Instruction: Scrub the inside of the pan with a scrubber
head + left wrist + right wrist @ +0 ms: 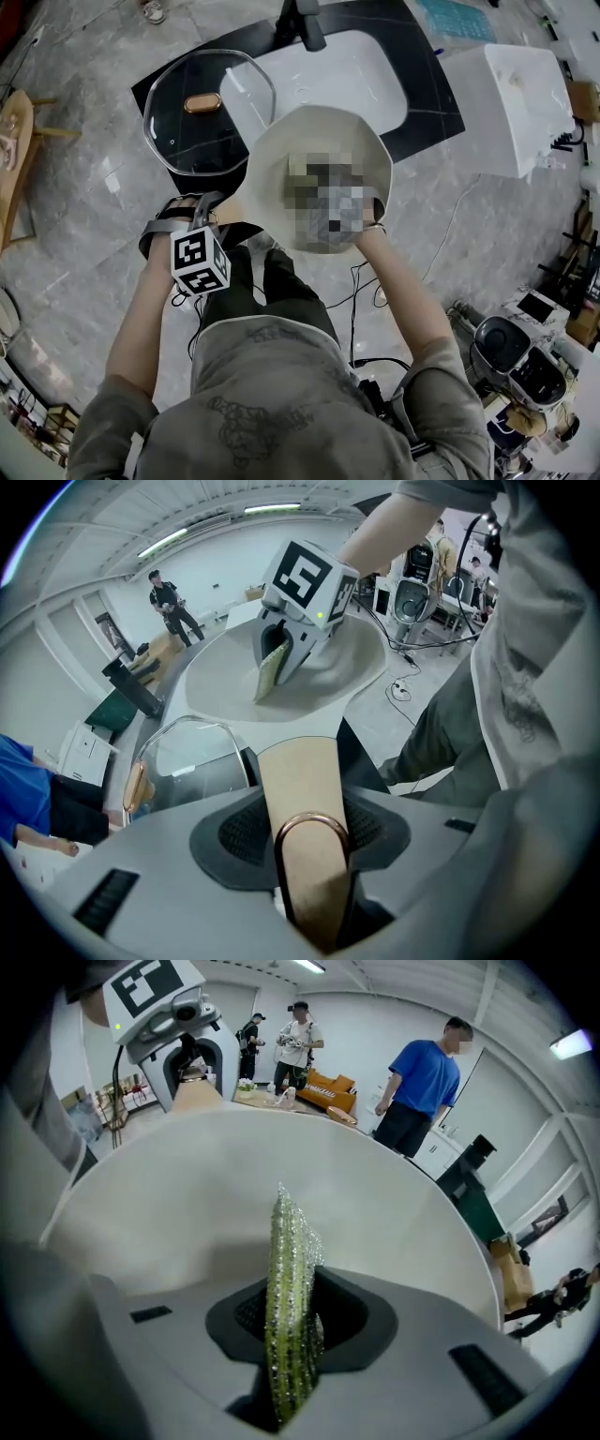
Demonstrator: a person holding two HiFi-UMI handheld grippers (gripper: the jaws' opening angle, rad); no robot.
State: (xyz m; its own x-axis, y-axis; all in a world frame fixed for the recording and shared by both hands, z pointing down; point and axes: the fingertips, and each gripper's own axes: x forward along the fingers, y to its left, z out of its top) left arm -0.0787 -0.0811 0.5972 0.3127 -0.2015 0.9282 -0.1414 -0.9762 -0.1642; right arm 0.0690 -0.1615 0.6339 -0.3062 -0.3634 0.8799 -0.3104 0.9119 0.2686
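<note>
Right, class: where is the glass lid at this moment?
In the head view the glass lid lies upper left on the dark counter, beside the white sink and just left of the pan.

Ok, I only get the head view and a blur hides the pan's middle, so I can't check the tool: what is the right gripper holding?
Observer: The right gripper is shut on a thin green scrubber with silvery sparkle, edge-on between its fingers.
Operator: And the left?
Observer: The left gripper is shut on the tan handle of the cream-white round pan, right at its copper hanging ring.
Operator: Scrubber inside the pan?
Observer: Yes, the left gripper view shows it pointing down inside the pan; contact I can't confirm.
</note>
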